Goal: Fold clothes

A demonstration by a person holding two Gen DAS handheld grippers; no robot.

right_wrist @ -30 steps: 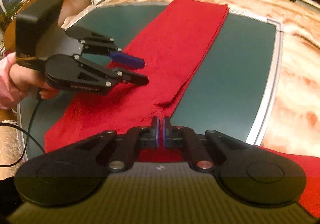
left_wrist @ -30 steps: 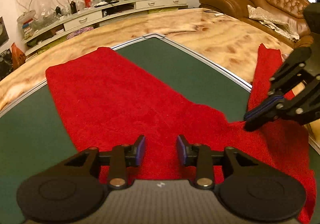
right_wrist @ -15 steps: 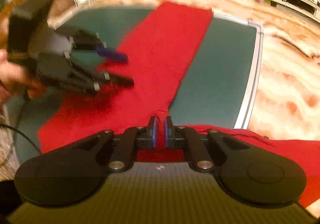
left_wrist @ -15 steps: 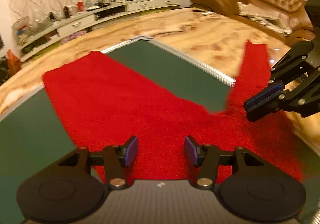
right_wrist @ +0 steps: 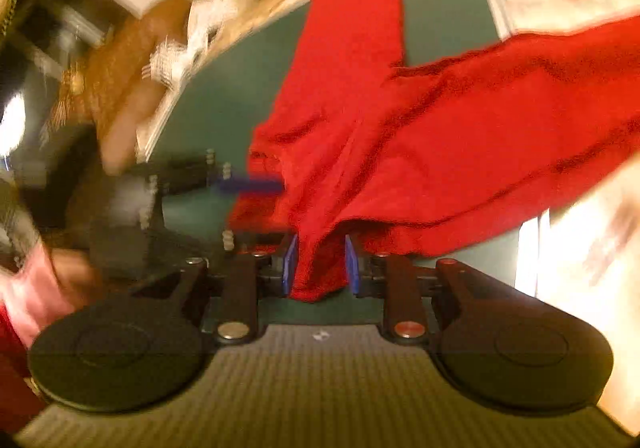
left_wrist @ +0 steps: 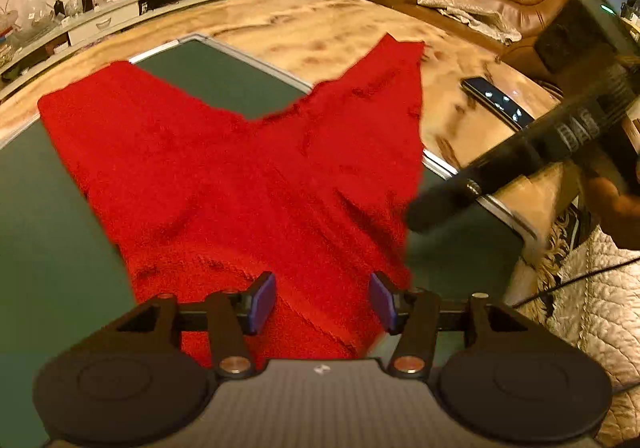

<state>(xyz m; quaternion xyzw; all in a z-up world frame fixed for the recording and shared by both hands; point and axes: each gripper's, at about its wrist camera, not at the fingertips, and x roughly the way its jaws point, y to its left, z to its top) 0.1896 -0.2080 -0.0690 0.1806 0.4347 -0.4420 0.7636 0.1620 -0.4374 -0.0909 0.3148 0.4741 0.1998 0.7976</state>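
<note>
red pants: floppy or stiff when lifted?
Likely floppy: the red pants bunch and drape from the right tool. Probably light, one pinch lifts a leg. The knit looks grippy, unlikely to slip.

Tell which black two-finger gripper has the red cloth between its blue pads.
The right gripper: the red cloth garment fills its gap. The left gripper stands open above it.
</note>
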